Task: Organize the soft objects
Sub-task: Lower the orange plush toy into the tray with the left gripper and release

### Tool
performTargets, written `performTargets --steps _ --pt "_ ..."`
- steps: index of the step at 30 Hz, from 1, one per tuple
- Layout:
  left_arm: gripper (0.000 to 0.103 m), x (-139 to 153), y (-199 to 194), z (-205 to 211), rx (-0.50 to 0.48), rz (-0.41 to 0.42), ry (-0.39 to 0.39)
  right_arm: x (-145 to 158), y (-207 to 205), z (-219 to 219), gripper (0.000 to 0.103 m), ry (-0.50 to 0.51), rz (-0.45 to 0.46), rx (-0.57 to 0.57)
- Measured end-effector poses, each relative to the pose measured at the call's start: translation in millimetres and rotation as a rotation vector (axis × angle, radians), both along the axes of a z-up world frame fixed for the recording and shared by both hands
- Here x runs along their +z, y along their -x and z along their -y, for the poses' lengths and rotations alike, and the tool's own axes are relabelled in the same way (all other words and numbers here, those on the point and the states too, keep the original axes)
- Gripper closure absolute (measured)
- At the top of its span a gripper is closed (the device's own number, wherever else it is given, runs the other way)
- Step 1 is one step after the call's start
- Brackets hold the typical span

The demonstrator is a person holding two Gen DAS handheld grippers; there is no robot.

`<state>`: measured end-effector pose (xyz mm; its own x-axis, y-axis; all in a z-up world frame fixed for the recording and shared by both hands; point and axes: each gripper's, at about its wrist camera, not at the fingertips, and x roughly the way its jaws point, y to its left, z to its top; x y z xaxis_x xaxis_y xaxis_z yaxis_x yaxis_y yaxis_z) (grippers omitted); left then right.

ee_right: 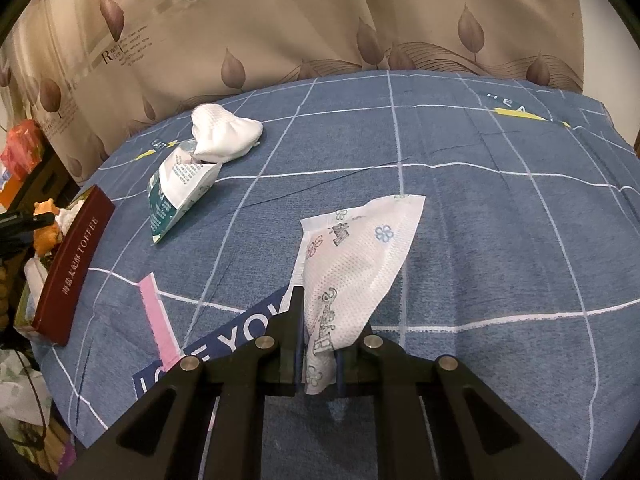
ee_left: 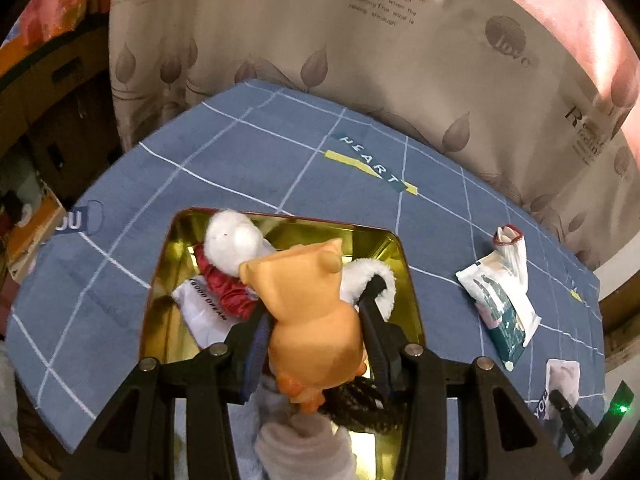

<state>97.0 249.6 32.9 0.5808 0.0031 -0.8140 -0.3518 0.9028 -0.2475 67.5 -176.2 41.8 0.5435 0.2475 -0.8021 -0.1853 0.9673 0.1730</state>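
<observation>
The left gripper (ee_left: 316, 312) is clamped on an orange plush animal toy (ee_left: 308, 320), held over the gold-lined rectangular tin (ee_left: 404, 276), which sits on the blue grid-patterned cloth (ee_left: 240, 152) and holds a white plush toy with red clothing (ee_left: 236, 248). The right gripper (ee_right: 318, 344) pinches a white printed soft packet (ee_right: 356, 256) near the cloth's front edge. A green-and-white pouch (ee_right: 176, 192) lies towards the far left.

Blue checked cloth, gold tin, pale packets

The cloth (ee_right: 460, 216) is blue with a white grid and yellow-and-white lettering. On it, the tin (ee_left: 412, 280) is gold inside, dark red outside, holding an orange toy (ee_left: 304, 300) and a white plush (ee_left: 236, 240) in red. Right of the tin lies a white-and-teal packet (ee_left: 500, 308); a white pouch (ee_right: 360, 248) carries blue and pink flowers.
</observation>
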Motion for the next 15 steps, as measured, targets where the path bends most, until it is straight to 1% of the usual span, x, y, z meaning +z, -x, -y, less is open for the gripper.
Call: performTargets --steps 9,12,15 --pt "0.055 -13.7 -11.7 -2.4 -0.013 -0.034 -0.013 -0.2 -0.3 0.4 0.092 0.0 -0.001 0.001" --pt "0.054 -19.0 -13.9 1.0 -0.049 -0.052 -0.004 -0.2 -0.1 0.3 0.092 -0.001 0.0 0.0" --pt "0.054 -19.3 -15.2 9.7 -0.093 -0.061 -0.017 -0.4 -0.2 0.4 0.091 0.0 0.0 0.0"
